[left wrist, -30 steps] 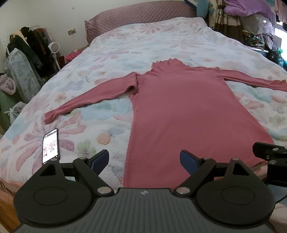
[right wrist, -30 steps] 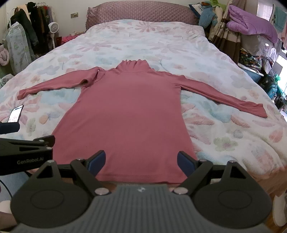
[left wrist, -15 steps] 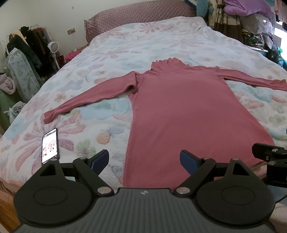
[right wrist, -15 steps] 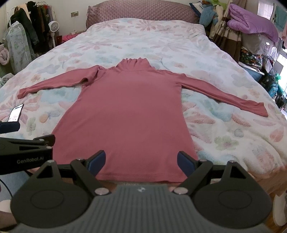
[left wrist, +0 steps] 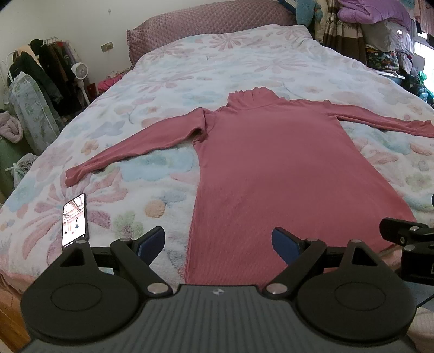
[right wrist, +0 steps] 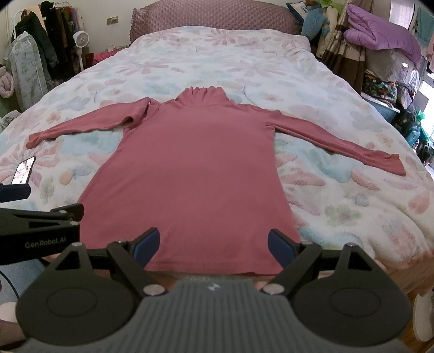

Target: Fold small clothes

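A pink long-sleeved turtleneck top lies flat on the bed, collar far, hem near, both sleeves spread out sideways; it also shows in the right wrist view. My left gripper is open and empty, above the hem's left corner. My right gripper is open and empty, just above the middle of the hem. The left sleeve's cuff lies near a phone. The right sleeve's cuff lies towards the bed's right side.
A phone with a lit screen lies on the flowered bedspread at the near left. A padded pink headboard stands at the far end. A clothes rack and fan stand left; piled bedding stands right.
Both grippers have drifted very slightly; the top and phone lie as before. Both stay open.
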Tool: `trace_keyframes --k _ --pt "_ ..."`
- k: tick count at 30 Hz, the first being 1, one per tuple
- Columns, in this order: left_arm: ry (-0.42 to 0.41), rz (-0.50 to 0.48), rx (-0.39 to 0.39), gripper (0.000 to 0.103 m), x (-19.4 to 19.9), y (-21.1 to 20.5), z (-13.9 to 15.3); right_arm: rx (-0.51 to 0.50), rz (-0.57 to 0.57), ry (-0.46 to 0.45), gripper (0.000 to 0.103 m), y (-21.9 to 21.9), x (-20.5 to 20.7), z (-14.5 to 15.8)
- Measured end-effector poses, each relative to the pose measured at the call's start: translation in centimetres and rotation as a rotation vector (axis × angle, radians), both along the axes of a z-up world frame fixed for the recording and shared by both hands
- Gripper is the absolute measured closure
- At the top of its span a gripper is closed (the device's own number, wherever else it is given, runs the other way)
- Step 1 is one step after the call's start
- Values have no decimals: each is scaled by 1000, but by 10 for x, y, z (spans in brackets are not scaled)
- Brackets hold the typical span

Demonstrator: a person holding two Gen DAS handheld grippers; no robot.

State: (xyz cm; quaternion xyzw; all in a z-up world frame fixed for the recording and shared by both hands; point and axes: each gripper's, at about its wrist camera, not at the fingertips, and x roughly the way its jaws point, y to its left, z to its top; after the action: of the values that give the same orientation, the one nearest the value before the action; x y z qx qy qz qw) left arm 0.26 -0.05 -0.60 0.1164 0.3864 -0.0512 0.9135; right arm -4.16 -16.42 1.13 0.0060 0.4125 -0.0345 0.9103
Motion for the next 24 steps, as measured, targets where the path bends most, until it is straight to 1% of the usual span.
trace_keyframes --k 24 --pt "6 -2 0 0 -1 -3 -4 11 -2 12 20 -3 0 -3"
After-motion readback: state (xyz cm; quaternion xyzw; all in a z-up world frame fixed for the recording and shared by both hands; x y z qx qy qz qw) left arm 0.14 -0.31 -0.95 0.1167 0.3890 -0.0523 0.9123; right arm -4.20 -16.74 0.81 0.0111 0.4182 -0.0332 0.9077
